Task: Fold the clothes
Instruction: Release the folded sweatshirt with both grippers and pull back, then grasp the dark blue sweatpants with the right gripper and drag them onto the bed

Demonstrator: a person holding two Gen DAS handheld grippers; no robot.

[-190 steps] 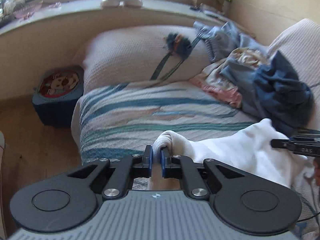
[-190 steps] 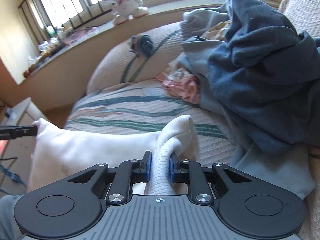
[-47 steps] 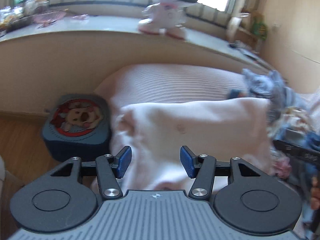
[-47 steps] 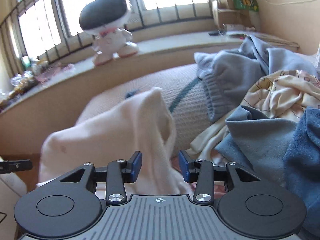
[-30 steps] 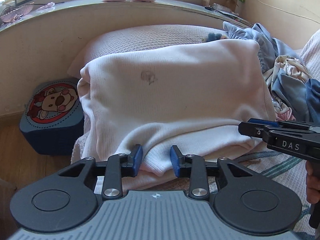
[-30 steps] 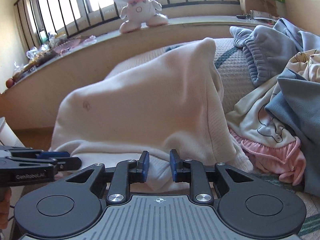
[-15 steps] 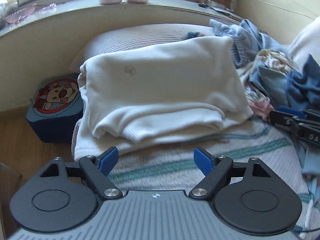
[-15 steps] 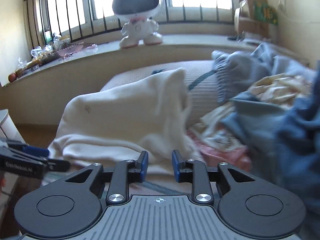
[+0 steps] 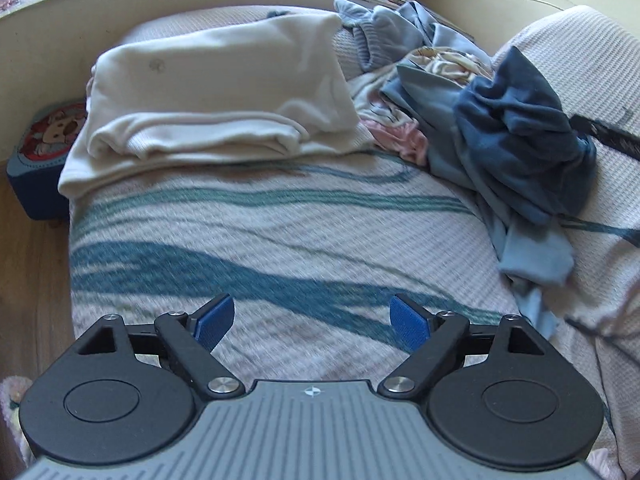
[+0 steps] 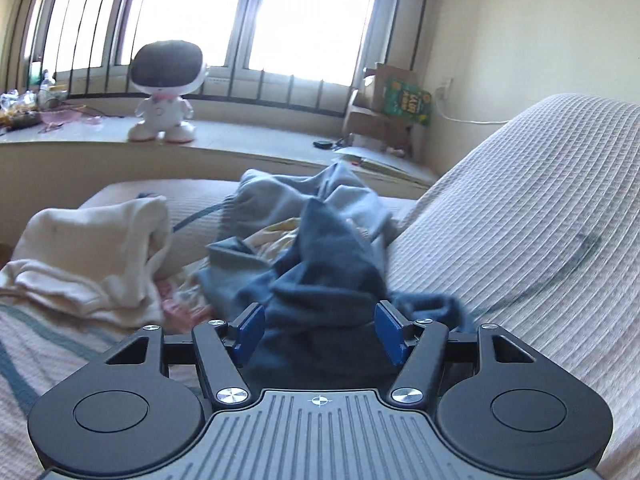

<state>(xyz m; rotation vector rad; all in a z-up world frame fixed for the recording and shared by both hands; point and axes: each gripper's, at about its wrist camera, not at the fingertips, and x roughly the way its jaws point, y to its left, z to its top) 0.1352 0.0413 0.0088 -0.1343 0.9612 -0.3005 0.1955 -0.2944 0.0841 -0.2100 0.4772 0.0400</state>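
Both grippers empty: left gripper [image 9: 311,322] wide over the sofa [image 9: 280,240]; right gripper [image 10: 319,335] opening, seemingly astride dark-blue garment [image 10: 320,280].

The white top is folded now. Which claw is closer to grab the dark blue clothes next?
The right claw, probably. Its jaws are opening right in front of the dark blue garment, which shows between them. The left claw is open over bare striped bedspread, apart from the pile.

On the sofa seat [image 9: 280,240] ahead of me, a folded sweater [image 9: 216,92] lies far left. A heap of unfolded clothes [image 9: 500,128] sits to its right, against the backrest [image 10: 520,220].
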